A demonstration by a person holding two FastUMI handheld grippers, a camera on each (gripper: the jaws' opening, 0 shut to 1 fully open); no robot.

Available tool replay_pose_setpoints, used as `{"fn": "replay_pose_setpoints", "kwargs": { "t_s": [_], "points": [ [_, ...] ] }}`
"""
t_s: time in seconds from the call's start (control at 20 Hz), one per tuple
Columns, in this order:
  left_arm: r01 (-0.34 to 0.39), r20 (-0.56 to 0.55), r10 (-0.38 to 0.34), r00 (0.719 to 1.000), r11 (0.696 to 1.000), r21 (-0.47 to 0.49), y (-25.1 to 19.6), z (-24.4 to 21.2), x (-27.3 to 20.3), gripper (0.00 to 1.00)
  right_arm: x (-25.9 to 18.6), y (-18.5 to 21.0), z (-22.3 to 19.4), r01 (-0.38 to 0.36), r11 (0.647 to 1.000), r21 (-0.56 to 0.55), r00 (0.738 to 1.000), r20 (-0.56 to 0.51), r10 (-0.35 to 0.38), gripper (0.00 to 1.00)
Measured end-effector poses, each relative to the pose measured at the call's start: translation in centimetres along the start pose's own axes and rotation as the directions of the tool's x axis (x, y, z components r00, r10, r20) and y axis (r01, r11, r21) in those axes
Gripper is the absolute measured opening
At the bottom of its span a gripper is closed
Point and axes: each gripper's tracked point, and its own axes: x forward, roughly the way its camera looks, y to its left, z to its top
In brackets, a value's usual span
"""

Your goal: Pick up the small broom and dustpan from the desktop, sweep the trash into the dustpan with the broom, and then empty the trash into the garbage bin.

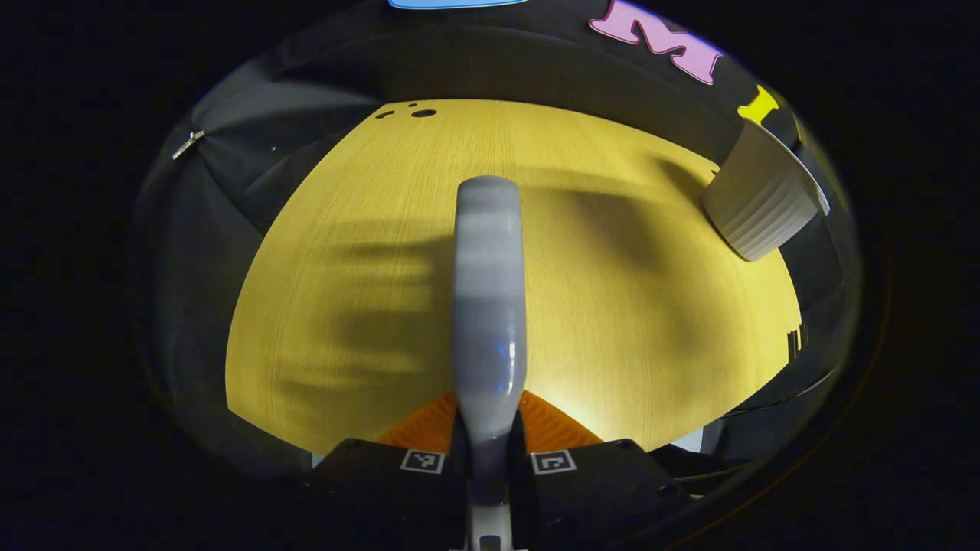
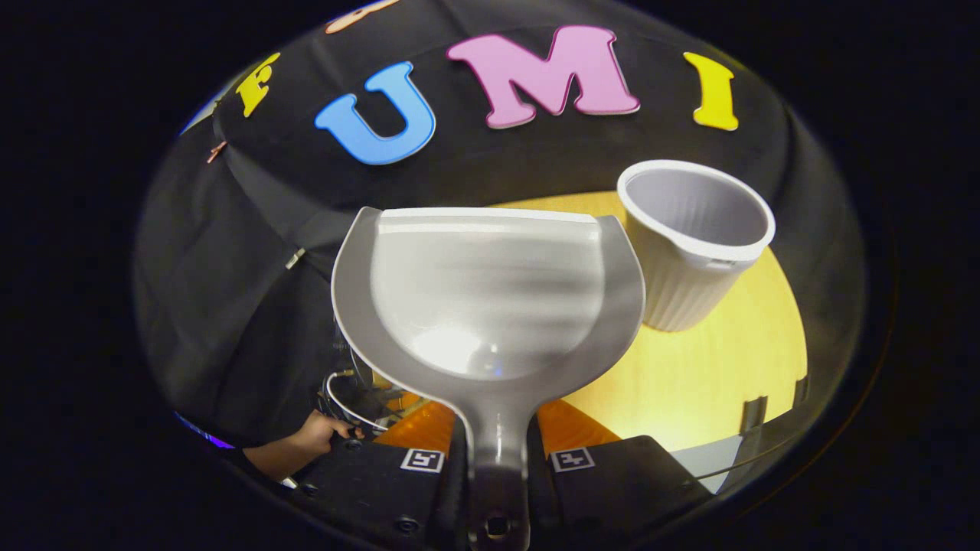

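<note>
The left claw [image 1: 488, 451] clamps a grey plastic broom handle [image 1: 488, 291] and the right claw [image 2: 498, 459] clamps a grey scoop-shaped dustpan [image 2: 490, 291] beside the white ribbed garbage bin [image 2: 689, 252] on the yellow wooden tabletop [image 2: 727, 367].

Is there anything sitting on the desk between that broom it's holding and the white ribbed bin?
No. In the left gripper view the yellow desktop between the broom and the garbage bin is bare, crossed by shadows alone.

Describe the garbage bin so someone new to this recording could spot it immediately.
Start at the yellow wooden desktop in the right gripper view. The garbage bin stands on it, right of the dustpan. It is a white cup-shaped tub, ribbed outside, open-topped, with nothing visible inside.
</note>
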Motion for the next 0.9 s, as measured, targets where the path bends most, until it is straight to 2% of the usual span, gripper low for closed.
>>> {"fn": "replay_pose_setpoints", "kwargs": {
  "t_s": [0.05, 0.15, 0.2, 0.25, 0.35, 0.45, 0.55, 0.75, 0.8, 0.85, 0.9],
  "points": [
    [-0.003, -0.001, 0.003, 1.000, 1.000, -0.001, 0.2, 0.2, 0.1, 0.27, 1.6, 0.0, -1.6, 0.009, 1.000, 0.012, 1.000, -0.023, -0.008, 0.35],
    [-0.013, -0.009, 0.013, 1.000, 1.000, 0.004, 0.9, 0.7, 0.5, 0.27, 4.3, -0.2, -3.5, 0.020, 0.998, 0.054, 0.998, -0.057, -0.017, 0.36],
    [-0.010, -0.013, 0.010, 1.000, 1.000, 0.010, 1.0, 0.9, 0.7, 0.27, 5.7, -0.7, -4.6, 0.043, 0.997, 0.060, 0.996, -0.080, -0.039, 0.29],
    [-0.008, -0.014, 0.009, 1.000, 1.000, 0.015, 1.2, 1.4, 0.9, 0.27, 7.4, -1.8, -5.6, 0.078, 0.996, 0.048, 0.992, -0.107, -0.072, 0.36],
    [-0.009, -0.040, 0.010, 0.999, 1.000, 0.029, 1.4, 2.0, 1.7, 0.27, 11.3, -3.7, -7.5, 0.155, 0.988, -0.004, 0.973, -0.175, -0.153, 0.36],
    [-0.008, -0.053, 0.010, 0.999, 0.999, 0.045, 1.5, 2.9, 2.2, 0.27, 14.4, -4.0, -9.4, 0.176, 0.984, 0.020, 0.964, -0.207, -0.168, 0.36],
    [-0.032, -0.061, 0.036, 0.997, 0.997, 0.071, 2.0, 3.4, 2.5, 0.24, 16.1, -4.2, -10.7, 0.192, 0.981, 0.016, 0.954, -0.237, -0.183, 0.36],
    [-0.042, -0.092, 0.048, 0.995, 0.997, 0.070, 1.9, 4.2, 3.3, 0.28, 19.0, -4.9, -11.3, 0.275, 0.960, -0.042, 0.925, -0.260, -0.277, 0.37],
    [-0.042, -0.105, 0.049, 0.993, 0.997, 0.067, 1.6, 4.0, 3.3, 0.28, 19.1, -4.8, -11.2, 0.283, 0.958, -0.042, 0.923, -0.261, -0.284, 0.37],
    [-0.040, -0.119, 0.047, 0.992, 0.997, 0.062, 1.3, 3.9, 3.5, 0.28, 19.0, -4.5, -11.2, 0.279, 0.959, -0.040, 0.926, -0.252, -0.280, 0.29],
    [-0.036, -0.131, 0.043, 0.991, 0.998, 0.057, 1.3, 3.9, 3.6, 0.31, 19.0, -4.1, -10.8, 0.269, 0.963, -0.029, 0.934, -0.235, -0.268, 0.29]
  ]
}}
